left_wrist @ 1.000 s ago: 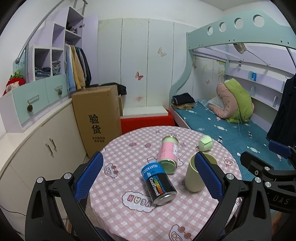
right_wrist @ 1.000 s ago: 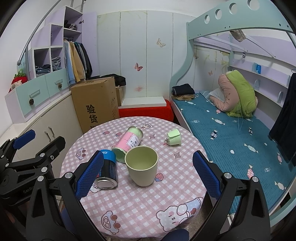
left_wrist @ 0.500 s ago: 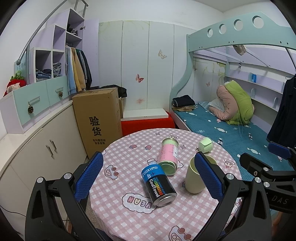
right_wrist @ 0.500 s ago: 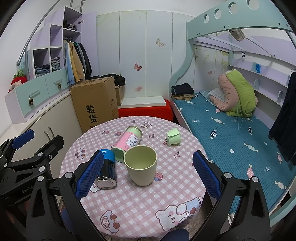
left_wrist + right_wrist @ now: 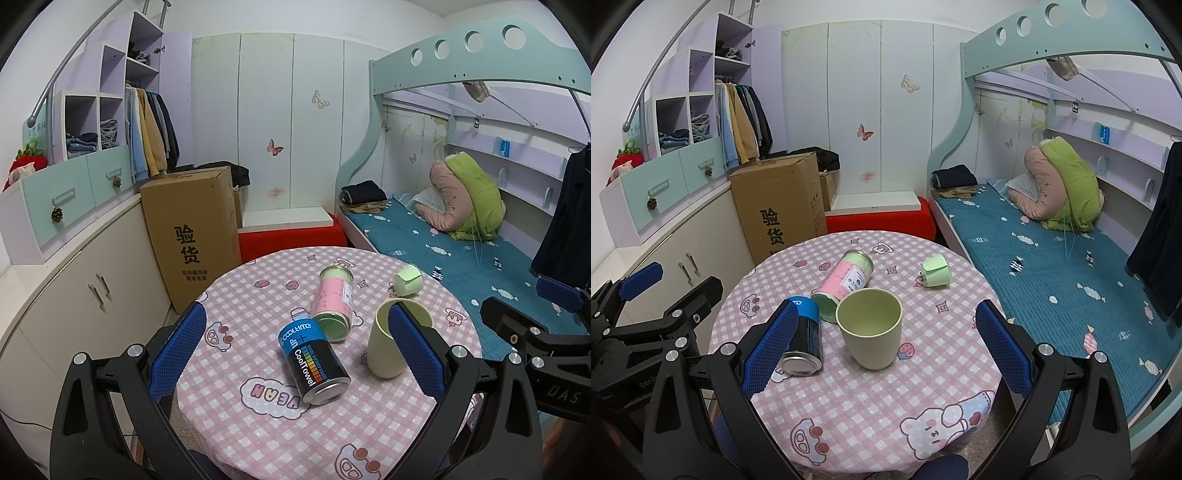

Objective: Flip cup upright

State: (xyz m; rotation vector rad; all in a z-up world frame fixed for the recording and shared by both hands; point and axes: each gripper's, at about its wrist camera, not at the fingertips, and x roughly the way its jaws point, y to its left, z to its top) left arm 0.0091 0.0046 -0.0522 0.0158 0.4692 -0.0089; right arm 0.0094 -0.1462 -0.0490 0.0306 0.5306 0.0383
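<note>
The cup [image 5: 868,328] stands upright, mouth up, near the middle of the round counter [image 5: 923,387], so the flip looks done, or nearly so. Both tongs are spread wide and hold nothing: the right tongs [image 5: 886,354] hang in front of the cup with it framed between the blue pads, apart from them, and the left tongs [image 5: 295,358] hover over the near edge of the counter.

Crowding is the main risk. A blue can [image 5: 803,338] lies on its side just beside the cup, and a pink can [image 5: 846,284] lies right behind it; both are round and would roll at a nudge. If the right tongs swing left as they pull away, a pad could clip the blue can or the rim and tip the cup over again. A small green cup [image 5: 936,271] lies on its side farther back, near the far edge; if that one also needs righting, reaching across could brush the tall cup, and a careless push could send it off toward the bed [image 5: 1052,266].
</note>
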